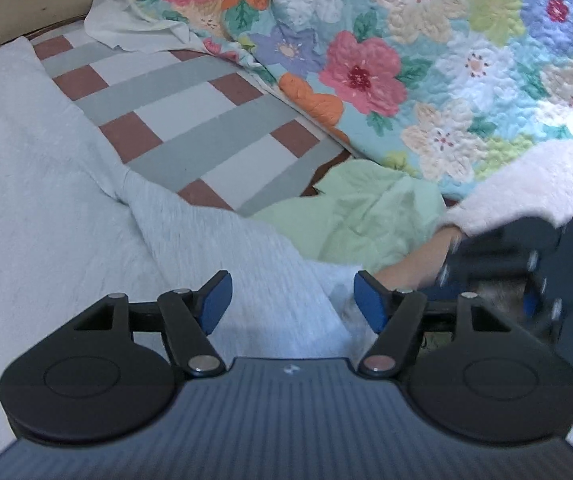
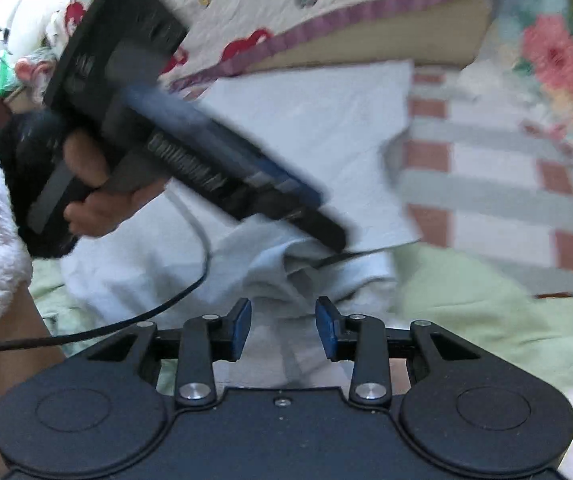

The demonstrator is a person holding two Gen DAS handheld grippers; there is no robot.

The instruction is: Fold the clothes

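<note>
Light-blue garment (image 1: pixel 66 184) lies spread on the bed, a rumpled ridge running straight out between the left claw's (image 1: pixel 291 300) parted, empty jaws, the right claw (image 2: pixel 283 326) likewise gaping empty over its near bunched edge.

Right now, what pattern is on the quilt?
Big colourful flowers on a light blue quilt, clearest in the left wrist view.

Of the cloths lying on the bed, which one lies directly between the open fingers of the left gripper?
The pale blue-grey garment; it runs under the left gripper, while the light green cloth lies farther right.
</note>
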